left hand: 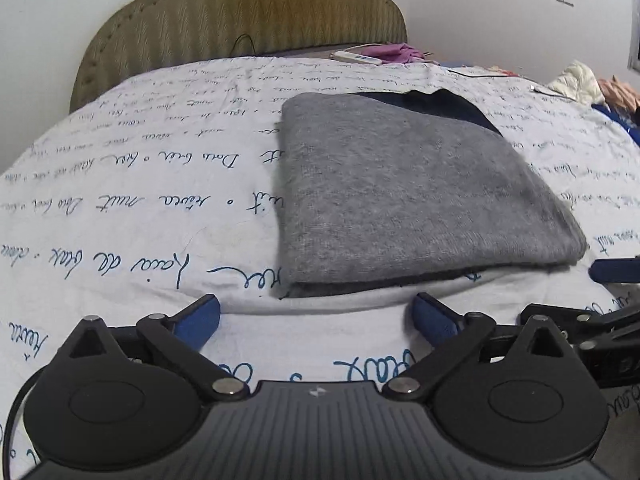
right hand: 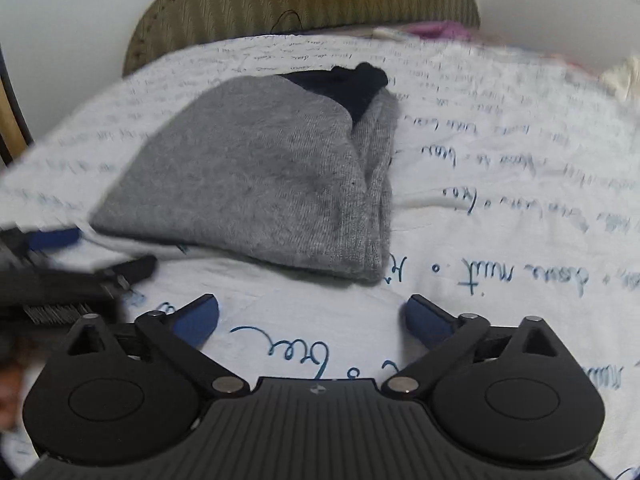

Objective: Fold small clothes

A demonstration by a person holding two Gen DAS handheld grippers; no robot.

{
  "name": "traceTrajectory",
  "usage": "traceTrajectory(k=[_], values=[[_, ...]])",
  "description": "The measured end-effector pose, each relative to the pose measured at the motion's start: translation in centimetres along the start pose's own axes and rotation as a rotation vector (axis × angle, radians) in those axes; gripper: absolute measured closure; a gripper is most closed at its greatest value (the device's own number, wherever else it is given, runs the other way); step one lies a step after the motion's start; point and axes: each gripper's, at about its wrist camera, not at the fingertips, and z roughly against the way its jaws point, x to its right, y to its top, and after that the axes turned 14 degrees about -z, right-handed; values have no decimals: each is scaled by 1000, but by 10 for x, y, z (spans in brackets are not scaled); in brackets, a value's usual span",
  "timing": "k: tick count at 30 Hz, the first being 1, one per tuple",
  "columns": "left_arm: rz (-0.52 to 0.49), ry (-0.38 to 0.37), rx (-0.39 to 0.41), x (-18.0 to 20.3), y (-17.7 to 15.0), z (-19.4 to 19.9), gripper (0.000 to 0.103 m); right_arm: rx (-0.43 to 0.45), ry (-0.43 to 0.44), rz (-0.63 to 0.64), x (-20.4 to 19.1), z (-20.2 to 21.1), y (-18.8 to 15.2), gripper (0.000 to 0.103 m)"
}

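Fingers (left hand: 198, 320) apart, empty, before folded grey garment (left hand: 400, 188).

Each gripper, left gripper (left hand: 316, 312) and right gripper (right hand: 312, 312), has a black ribbed housing with a small white logo, two round black discs, silver pivot screws on black linkages, and blue-padded fingers (left hand: 200, 320).

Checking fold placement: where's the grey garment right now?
The grey garment lies folded on the script-printed bedsheet, just ahead of both open tools, right of centre in the left wrist view, a dark piece at its far edge.
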Motion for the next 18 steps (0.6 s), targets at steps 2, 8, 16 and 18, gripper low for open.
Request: traceTrajectory(k=[2,8,16,18], values=[[0,-2,8,0,-2,2,0,37,-49,-3,-2,2,-4,1],[-3,7,10,3,-3,3,0,106,-56,-44,7,-4,-11,1],[2,10,17,3,-4,5,0,120,-62,-50,4,1,-15,1],[-1,11,15,3,-4,5,0,118,-62,-49,4,1,-16,1]])
